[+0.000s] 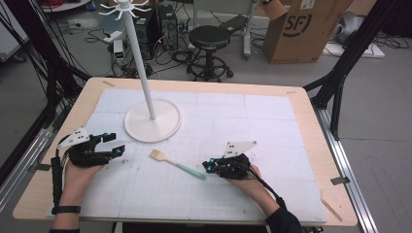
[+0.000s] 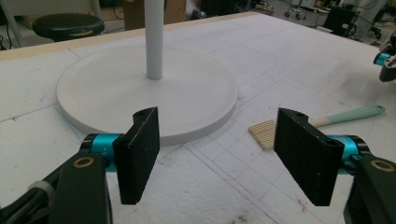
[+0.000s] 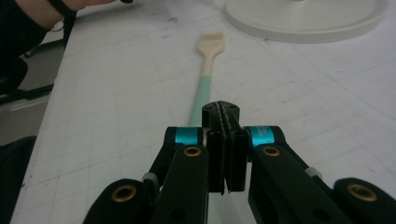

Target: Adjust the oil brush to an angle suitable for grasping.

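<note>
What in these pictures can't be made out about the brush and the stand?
- Brush handle end: in the right gripper view the shut jaws of the right gripper cover it, so whether they clamp it or only meet it is unclear.
- Brush middle: in the left gripper view a jaw of the left gripper hides it.
- Stand top: cut off by the upper edge in the left gripper view.
- Stand hooks: too small in the high view to count.

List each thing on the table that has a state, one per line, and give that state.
Brush: lying flat on the mat, handle end at the right gripper's closed tips.
Rack stand: upright, hooks empty.
Left gripper: open, holding nothing.
Right gripper: shut.
</note>
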{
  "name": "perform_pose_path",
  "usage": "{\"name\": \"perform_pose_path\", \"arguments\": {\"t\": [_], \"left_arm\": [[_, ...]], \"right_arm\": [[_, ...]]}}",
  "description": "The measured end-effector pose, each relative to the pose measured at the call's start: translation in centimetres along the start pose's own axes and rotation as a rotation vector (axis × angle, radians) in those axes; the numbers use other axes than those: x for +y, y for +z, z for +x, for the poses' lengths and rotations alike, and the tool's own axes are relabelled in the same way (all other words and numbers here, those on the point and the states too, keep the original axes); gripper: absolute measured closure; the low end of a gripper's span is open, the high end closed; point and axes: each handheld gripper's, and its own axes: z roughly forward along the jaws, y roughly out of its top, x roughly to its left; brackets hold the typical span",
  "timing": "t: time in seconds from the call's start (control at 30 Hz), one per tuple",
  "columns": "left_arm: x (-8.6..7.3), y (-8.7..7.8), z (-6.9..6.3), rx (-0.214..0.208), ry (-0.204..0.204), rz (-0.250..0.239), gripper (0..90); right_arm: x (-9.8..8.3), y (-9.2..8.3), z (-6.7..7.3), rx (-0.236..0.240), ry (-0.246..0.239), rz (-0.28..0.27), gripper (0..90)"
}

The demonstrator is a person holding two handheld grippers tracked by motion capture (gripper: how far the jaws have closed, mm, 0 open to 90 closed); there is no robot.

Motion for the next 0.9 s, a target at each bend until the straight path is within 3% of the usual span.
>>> {"name": "perform_pose_path", "arguments": {"t": [0.3,0.43,0.47,0.9], "left_arm": [[0.0,0.0,0.0,-0.002,-0.002,-0.004,32.2],[0.0,0.0,0.0,-0.003,-0.004,-0.002,32.3],[0.0,0.0,0.0,-0.004,-0.005,-0.003,32.2],[0.0,0.0,0.0,-0.009,-0.004,-0.007,32.3]], "right_arm": [[0.1,2.2,1.6,0.07,-0.048,0.08,89.5],[0.0,3.1,2.6,0.095,-0.098,0.139,89.6],[0.0,3.3,2.8,0.088,-0.124,0.159,89.6],[0.0,3.1,1.8,0.023,-0.124,0.182,89.6]]}}
